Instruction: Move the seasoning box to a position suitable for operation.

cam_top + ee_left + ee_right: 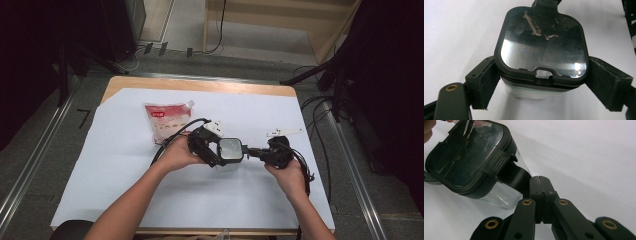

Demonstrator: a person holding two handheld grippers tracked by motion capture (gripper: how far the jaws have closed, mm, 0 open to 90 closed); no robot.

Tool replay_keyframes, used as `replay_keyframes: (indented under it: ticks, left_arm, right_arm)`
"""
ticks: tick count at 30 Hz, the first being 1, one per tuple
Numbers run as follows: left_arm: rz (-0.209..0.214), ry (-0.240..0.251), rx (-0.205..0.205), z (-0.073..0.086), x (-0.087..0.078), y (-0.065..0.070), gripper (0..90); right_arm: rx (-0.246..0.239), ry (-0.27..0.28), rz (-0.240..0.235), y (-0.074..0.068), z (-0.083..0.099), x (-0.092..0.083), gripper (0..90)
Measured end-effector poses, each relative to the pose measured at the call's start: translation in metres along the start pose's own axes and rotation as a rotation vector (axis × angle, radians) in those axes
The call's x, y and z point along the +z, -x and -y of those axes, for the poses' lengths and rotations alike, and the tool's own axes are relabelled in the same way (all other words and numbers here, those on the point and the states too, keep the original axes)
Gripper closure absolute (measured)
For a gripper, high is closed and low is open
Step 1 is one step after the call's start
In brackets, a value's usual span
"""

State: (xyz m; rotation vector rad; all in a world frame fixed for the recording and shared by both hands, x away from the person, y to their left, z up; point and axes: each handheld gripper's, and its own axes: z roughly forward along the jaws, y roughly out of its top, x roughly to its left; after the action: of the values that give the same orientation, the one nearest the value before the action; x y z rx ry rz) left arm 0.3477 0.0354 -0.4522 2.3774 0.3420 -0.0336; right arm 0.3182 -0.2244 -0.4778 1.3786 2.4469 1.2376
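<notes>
High view: gripping clear lidded container mid-table, just above white sheet, left gripper clamping its sides, right gripper pinching black lid latch tab. Lid seemingly still seated; opening pending. Pouch lying untouched behind.

One lidded clear container, one red-and-white pouch, and two grippers: left, right.

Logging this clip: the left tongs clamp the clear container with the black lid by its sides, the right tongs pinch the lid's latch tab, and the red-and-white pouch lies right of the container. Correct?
Not quite. In the high view the pouch lies left of the container, beyond the left hand. The rest holds: the left tongs clamp its sides, and the right tongs pinch the latch tab.
</notes>
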Motion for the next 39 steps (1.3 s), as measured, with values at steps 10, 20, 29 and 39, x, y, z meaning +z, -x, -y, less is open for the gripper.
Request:
replay_keyframes:
  ticks: [10,20,29,39]
  left_arm:
    - [-0.011,-0.013,0.025,-0.009,-0.005,0.003,17.1]
    - [-0.037,-0.033,0.057,-0.019,-0.009,0.007,17.2]
    - [-0.027,-0.019,0.061,-0.035,-0.014,0.011,19.4]
    - [0.058,0.017,0.031,-0.048,-0.018,0.011,43.5]
  right_arm:
    - [0.003,-0.002,0.0,0.0,0.0,0.0,90.0]
    - [0.001,-0.003,0.0,0.0,0.0,0.0,90.0]
    - [-0.002,-0.005,-0.003,-0.001,0.0,0.0,90.0]
    - [0.001,-0.006,-0.006,-0.001,0.001,0.0,90.0]
